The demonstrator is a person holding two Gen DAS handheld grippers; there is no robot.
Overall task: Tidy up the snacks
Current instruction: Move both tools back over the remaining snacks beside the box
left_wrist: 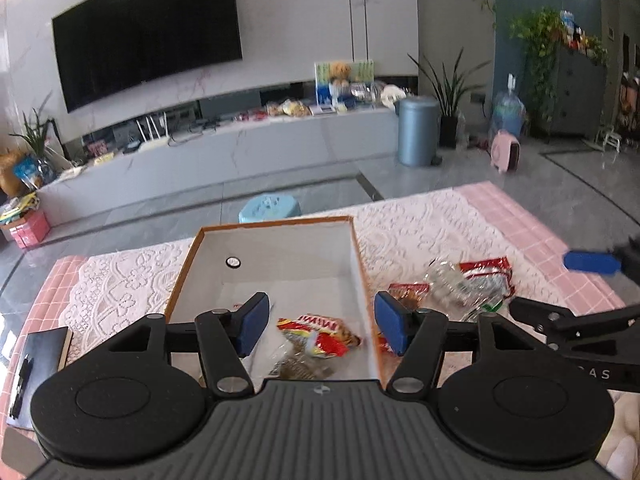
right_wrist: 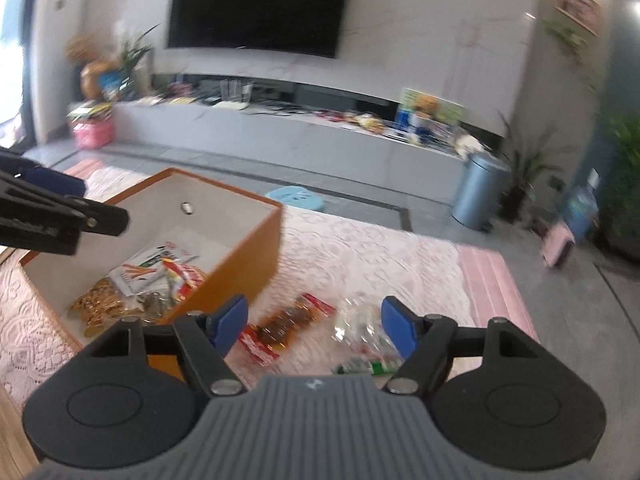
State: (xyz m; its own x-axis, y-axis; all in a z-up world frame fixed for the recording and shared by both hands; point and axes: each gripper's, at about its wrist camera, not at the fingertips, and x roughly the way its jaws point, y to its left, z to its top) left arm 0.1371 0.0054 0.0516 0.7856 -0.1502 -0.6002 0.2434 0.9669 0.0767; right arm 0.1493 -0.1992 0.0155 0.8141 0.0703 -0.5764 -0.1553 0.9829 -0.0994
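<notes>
We hold our left gripper [left_wrist: 320, 322] over the near end of the orange-walled cardboard box with a white inside [left_wrist: 280, 248], its blue pads standing wide apart with nothing pressed between them. Below it, inside the box, lies a red and yellow crinkled snack packet [left_wrist: 320, 336]; from the right wrist view we also see a clear bag of golden-brown snacks [right_wrist: 98, 302] and a flat white packet with orange sticks printed on it [right_wrist: 154, 262] in the same box.

Our right gripper [right_wrist: 314, 330] hangs just beside the box's right wall, above the white lace cloth [right_wrist: 360, 248] that covers the pink-checked desk [left_wrist: 520, 220]. Its jaws are likewise wide and hold nothing. On the cloth under it lie a red-ended clear packet of brown snack [right_wrist: 286, 326] and, just to its right, a crumpled clear wrapper with a red and green print [right_wrist: 360, 332]; the view here is blurred, so we cannot tell whether the two touch.

A black notebook with a pen [left_wrist: 34, 356] rests at the desk's left edge.
</notes>
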